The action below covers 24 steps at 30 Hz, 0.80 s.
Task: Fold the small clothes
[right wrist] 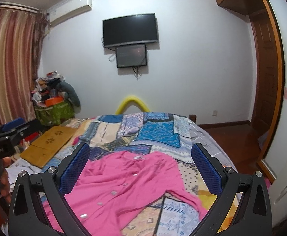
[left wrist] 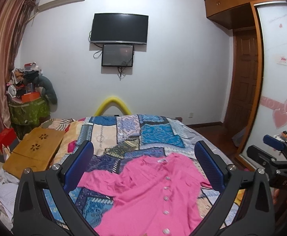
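Left wrist view: the left gripper hangs above the bed, its blue pads spread wide with nothing between them; below and ahead lies the pink cardigan, button side up on the patchwork quilt, its row of white buttons running toward the camera and one sleeve trailing off to the left; the garment looks rumpled rather than smoothed, so folding appears not yet begun; the right gripper shows at the frame's right edge, apart from the cloth; a wooden lap tray rests at the quilt's left side, clear of the working area.

Right wrist view: the right gripper is likewise held over the bed, fully parted and empty; the pink cardigan sits between and beyond its fingers, a sleeve reaching toward the lower right; both tools seem poised symmetrically above the garment, probably so each can take one side; the wall television faces the bed.
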### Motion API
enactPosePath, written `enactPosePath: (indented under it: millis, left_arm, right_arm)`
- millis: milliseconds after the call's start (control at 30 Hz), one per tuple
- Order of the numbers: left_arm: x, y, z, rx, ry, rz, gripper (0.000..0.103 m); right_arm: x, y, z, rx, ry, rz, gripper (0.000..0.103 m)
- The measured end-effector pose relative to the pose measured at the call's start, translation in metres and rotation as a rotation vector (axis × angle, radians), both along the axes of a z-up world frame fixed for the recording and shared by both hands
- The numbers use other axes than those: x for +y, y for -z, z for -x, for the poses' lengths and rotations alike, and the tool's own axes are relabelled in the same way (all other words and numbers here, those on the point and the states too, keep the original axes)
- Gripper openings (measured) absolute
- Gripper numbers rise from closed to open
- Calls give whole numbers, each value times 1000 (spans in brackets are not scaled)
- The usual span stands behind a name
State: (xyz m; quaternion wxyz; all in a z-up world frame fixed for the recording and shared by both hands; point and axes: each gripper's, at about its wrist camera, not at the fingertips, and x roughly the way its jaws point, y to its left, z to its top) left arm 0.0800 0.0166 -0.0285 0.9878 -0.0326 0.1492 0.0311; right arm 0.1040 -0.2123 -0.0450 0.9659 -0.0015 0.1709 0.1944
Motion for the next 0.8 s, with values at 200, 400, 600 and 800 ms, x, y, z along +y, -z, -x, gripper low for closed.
enactPosePath:
  millis: [200, 400, 600, 800]
  left_arm:
    - [1, 13, -57, 76, 6, -52, 103]
    - [12, 26, -122, 163, 29, -35, 103]
    - [31, 50, -194, 309, 33, 10, 103]
    - [53, 96, -261, 485, 33, 43, 103]
  right_arm:
    - [-8, 13, -42, 38, 13, 26, 102]
    - [-14, 24, -87, 95, 15, 78, 102]
    - [-19, 46, -138, 205, -8, 113, 102]
    - [-29, 80, -184, 350, -47, 86, 97]
